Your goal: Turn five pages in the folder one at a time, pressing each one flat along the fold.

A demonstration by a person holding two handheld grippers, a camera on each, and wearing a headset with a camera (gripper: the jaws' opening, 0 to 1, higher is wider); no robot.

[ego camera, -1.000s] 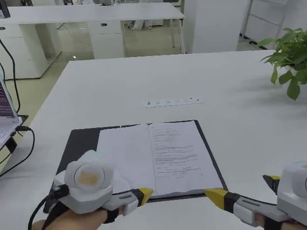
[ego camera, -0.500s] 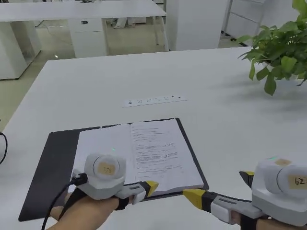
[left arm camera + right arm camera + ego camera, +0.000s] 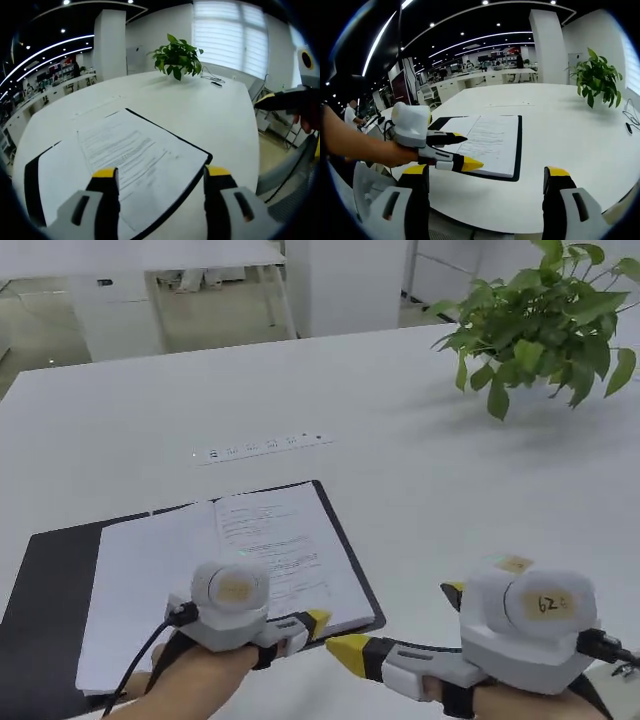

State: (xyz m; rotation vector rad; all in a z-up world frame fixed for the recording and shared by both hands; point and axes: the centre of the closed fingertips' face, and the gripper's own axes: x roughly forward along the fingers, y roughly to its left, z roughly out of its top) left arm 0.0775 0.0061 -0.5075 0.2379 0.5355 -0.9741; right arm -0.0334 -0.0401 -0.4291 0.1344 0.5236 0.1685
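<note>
Folder [image 3: 50, 570] lay open on the white table [image 3: 450, 470] near its front edge. Its black cover was spread flat, with a blank sheet [image 3: 140, 580] on the left and a printed page [image 3: 275, 540] on the right. I had the left gripper [image 3: 161, 172] released, jaws spread wide and gripping nothing, at the near right part of the printed page. Whether a tip touched the paper I could not tell. The right gripper [image 3: 485, 171] was likewise released, jaws wide apart, off the folder to its right over bare table and pointing toward the left gripper. A socket strip [image 3: 260, 447] sat flush in the table beyond the folder. A leafy plant [image 3: 540, 320] stood at the far right, well apart from it.
</note>
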